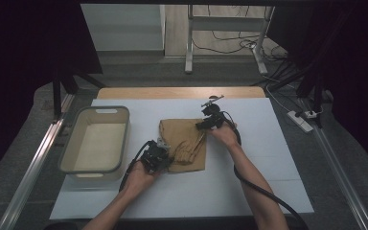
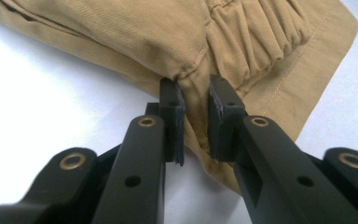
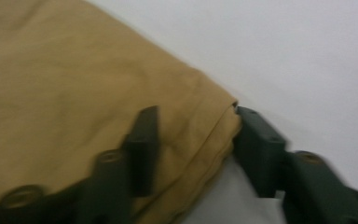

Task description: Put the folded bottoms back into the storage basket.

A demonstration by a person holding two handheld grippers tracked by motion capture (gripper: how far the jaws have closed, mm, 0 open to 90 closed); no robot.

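A folded tan garment (image 1: 184, 139) with a gathered elastic band lies in the middle of the white sheet (image 1: 249, 191). My left gripper (image 1: 165, 155) is at its near left corner. In the left gripper view the jaws (image 2: 196, 107) are shut on a fold of the tan cloth (image 2: 121, 32) beside the elastic. My right gripper (image 1: 203, 125) is at the far right corner of the garment. In the right gripper view it (image 3: 196, 116) stands open, one jaw over the cloth (image 3: 51, 93) and the other just off its edge on the sheet.
A grey-rimmed tub (image 1: 69, 143) with a pale inside stands on the sheet to the left of the garment, near my left hand. A wooden table edge (image 1: 179, 92) runs along the back. A power strip (image 1: 299, 120) and cables lie on the floor at the right.
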